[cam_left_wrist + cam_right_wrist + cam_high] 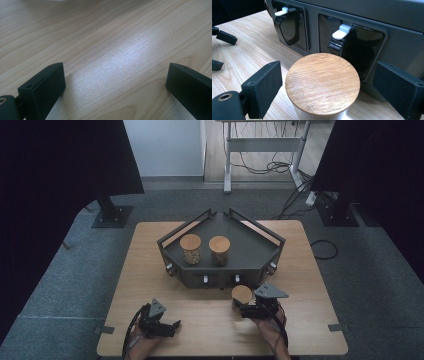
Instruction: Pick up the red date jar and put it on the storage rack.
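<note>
We have the right gripper [239, 310] set low over the bench [150, 270], its jaws standing wide on either side of a small jar with a round wooden lid [322, 83]. In the right gripper view there is a clear gap between each jaw and the lid's rim, so nothing is clamped yet. The jar stands on the bench just in front of the dark angled rack [260, 251], close to its front panel with the white-tipped latches [342, 32], and apart from the two lidded jars [190, 248] [219, 250] that stand on the rack's top tray.

We judge the jar to be a rigid, fairly light thing: a pale, smooth body, probably glass or ceramic, under a flat lid of grained wood. The body looks slippery and could crack if knocked against the rack. The lid may simply sit in the neck, so we would not trust it to carry the weight. We would rather lower the jaws below the lid's overhang and close on the body, squarely across its width, with moderate force. Whether the jar is filled we cannot tell from here.

The left gripper [167, 326] rests over bare bench, jaws wide apart with nothing between them.
</note>
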Demonstrator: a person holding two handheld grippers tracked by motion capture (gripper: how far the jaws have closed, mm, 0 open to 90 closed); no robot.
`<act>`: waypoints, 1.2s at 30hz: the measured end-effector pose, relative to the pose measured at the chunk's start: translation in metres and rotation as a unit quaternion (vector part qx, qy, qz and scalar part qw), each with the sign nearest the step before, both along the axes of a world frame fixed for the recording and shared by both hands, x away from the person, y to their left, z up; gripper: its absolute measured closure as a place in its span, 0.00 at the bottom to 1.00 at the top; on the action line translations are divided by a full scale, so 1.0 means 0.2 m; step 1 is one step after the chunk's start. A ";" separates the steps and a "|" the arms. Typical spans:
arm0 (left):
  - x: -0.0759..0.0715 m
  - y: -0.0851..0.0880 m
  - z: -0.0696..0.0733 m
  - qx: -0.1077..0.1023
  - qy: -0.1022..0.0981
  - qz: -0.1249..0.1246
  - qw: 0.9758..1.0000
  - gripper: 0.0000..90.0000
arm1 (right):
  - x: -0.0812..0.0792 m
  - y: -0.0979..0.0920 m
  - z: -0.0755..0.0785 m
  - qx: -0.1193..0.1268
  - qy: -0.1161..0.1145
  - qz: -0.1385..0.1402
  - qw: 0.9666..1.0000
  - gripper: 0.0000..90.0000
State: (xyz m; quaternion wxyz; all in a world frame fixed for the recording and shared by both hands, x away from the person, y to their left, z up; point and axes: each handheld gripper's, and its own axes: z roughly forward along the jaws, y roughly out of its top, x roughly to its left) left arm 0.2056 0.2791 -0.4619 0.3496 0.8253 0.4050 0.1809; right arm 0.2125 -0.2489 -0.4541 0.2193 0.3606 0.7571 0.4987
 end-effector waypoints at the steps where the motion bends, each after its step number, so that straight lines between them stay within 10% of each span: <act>1: 0.00 0.00 0.00 0.000 0.000 0.000 1.000 0.03 | 0.00 0.00 0.00 0.000 0.000 0.000 1.000 0.09; 36: 0.00 0.00 0.00 0.000 0.000 -0.002 1.000 0.03 | 0.04 0.05 -0.05 -0.014 0.021 0.010 1.000 0.17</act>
